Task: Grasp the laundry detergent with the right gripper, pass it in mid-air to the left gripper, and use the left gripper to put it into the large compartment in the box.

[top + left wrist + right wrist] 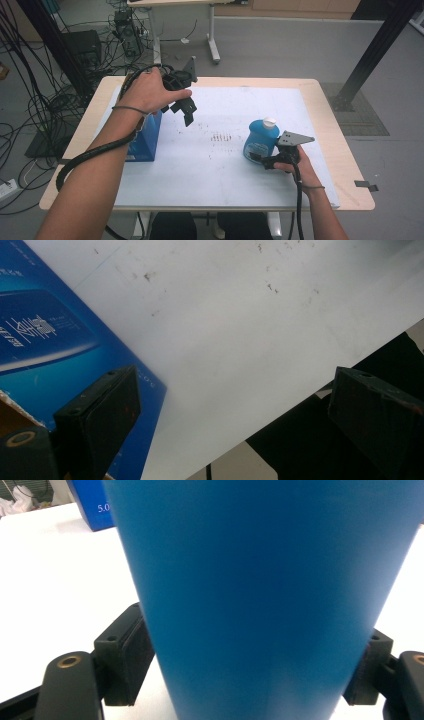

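Observation:
A blue bottle [261, 141] with a white cap stands upright on the white mat [215, 170] at the right. My right gripper [258, 158] comes at it from the near side, low on its body. In the right gripper view the blue bottle [260, 595] sits between the jaws of the right gripper [255, 665], and both pads touch its sides. My left gripper [185, 113] hangs above the mat at the far left, beside a blue box [145, 140]. In the left gripper view, the left gripper [240, 410] has its jaws wide apart with nothing between them, the blue box [45, 335] to their left.
The mat covers most of a wooden table [345, 165]. Cables [35, 105] lie tangled on the floor at the left. A black frame post [375, 50] stands at the far right, and another table's legs [212, 40] are behind.

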`<action>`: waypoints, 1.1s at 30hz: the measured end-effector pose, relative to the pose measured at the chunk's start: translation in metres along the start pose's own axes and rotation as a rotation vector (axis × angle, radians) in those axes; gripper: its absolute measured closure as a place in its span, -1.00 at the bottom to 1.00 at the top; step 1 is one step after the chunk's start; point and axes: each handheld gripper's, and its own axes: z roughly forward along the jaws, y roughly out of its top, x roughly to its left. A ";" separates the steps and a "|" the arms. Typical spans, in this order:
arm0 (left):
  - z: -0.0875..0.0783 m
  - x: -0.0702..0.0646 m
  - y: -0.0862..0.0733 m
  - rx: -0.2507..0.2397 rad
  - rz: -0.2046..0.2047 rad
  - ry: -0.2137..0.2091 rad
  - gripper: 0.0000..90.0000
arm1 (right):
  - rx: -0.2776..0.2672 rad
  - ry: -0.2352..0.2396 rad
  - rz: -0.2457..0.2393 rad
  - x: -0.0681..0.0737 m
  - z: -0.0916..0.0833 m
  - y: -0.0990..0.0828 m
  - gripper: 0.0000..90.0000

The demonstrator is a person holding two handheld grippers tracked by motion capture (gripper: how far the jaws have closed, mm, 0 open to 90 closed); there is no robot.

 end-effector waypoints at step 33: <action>-0.002 -0.005 0.002 0.000 0.015 -0.001 -0.84 | -0.002 0.005 -0.010 -0.002 -0.003 -0.001 -0.10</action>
